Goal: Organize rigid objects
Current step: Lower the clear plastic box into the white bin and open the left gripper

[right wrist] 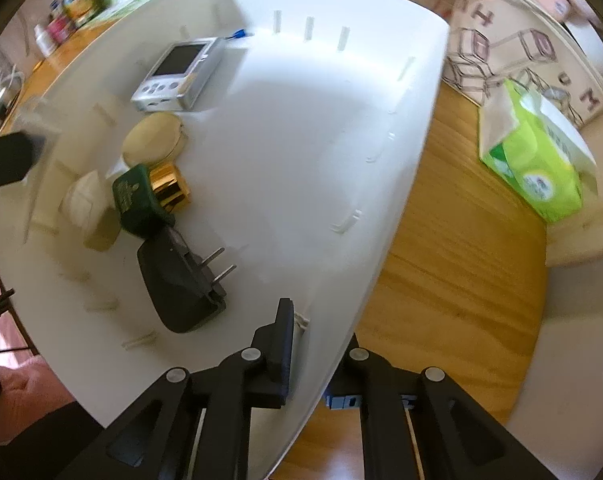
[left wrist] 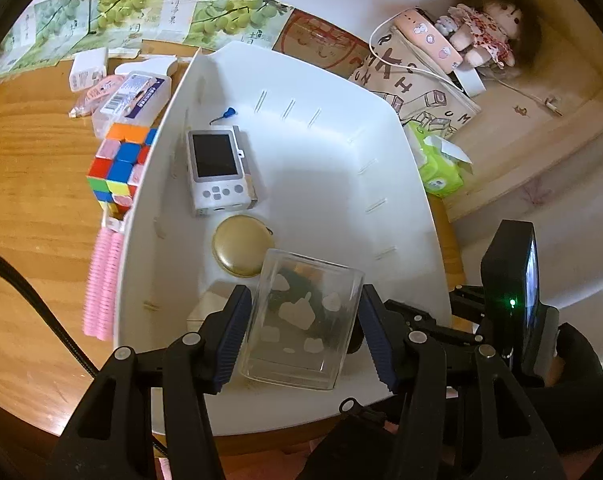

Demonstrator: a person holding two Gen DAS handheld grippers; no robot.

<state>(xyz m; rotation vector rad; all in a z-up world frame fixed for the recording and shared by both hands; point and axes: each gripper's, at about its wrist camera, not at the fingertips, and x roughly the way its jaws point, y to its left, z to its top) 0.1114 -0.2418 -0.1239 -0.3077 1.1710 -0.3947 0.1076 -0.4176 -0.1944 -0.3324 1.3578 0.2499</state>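
Note:
In the left wrist view my left gripper [left wrist: 303, 300] is shut on a clear plastic box [left wrist: 301, 320] with white prints and holds it tilted over the near end of the white bin [left wrist: 401, 168]. In the right wrist view my right gripper [right wrist: 317, 336] straddles the white bin's [right wrist: 381, 184] near wall. One finger [right wrist: 281, 344] is inside and the other is mostly hidden outside, closed on the thin wall. In the bin lie a white handheld console [left wrist: 217, 168], a gold round compact [left wrist: 239, 246], a green bottle with a gold cap [right wrist: 141, 200] and a black plug adapter [right wrist: 177, 284].
A colour cube [left wrist: 117, 164], pink hair rollers [left wrist: 101, 284] and a labelled clear case [left wrist: 133, 100] lie on the wooden table left of the bin. A green tissue pack [right wrist: 537, 164], a printed tote bag [left wrist: 429, 92] and a doll [left wrist: 489, 28] are on its right.

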